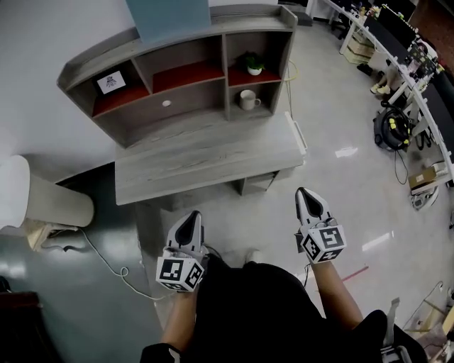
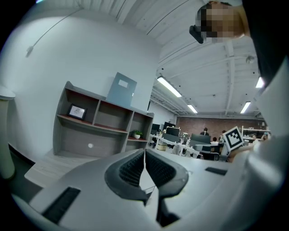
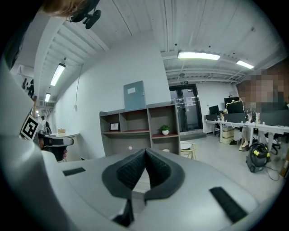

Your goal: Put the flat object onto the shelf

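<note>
Step, as I read it: either not begun or already done. The flat panel (image 1: 168,18), blue-grey w/ a small pale label, stands on edge on top of the shelf unit (image 1: 245,18), leaning back on the wall (image 1: 42,42). Neither tool is near it. The left hand-held gripper (image 1: 191,220) and right hand-held gripper (image 1: 306,197) hang low in front of the person, well short of the counter (image 1: 206,159). Both have jaws pressed together w/ nothing btwn them. The ribbed dark pads meet tip to tip in both gripper views.

If the panel must go into a compartment, the next move calls for stepping in, opening one pair of jaws and pinching the thin edge. The 2nd tool should prob. steady it, since a thin stiff sheet tips easily.

Materials: shelf unit & counter are grey wood-grain board, boxy, w/ red liners (image 1: 188,73) on the upper ledges. Inside are a small framed picture (image 1: 112,82), a potted plant (image 1: 253,64) and a white glazed mug (image 1: 247,100). The floor (image 1: 340,177) is pale & glossy.
</note>
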Motion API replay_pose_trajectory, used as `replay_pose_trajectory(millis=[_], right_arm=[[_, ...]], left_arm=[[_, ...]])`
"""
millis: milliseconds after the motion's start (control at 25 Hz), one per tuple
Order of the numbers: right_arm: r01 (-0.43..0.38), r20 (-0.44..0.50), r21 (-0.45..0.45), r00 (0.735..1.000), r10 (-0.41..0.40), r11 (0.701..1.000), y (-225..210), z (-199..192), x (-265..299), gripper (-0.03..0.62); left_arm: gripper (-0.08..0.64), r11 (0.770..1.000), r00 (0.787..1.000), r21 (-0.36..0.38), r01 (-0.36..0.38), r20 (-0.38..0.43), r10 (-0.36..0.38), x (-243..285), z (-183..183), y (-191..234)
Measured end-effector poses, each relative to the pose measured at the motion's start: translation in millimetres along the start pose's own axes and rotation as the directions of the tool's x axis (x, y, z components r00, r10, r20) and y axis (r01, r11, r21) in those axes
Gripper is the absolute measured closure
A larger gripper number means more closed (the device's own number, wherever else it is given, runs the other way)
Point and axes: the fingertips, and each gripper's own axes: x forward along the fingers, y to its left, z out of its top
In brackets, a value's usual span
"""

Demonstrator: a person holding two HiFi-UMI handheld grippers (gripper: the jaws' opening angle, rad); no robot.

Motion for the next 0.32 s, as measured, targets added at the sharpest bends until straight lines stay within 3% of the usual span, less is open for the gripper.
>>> replay_pose_trajectory(millis=[320], right_arm=[[-0.031,0.013,-0.005,0.999,0.031,1.0,-22.0,1.0,-15.5,0.592]], left_arm=[[0.543,1.0,1.0,0.003,-0.013,0.006,0.013,17.5,0.3,-31.6]])
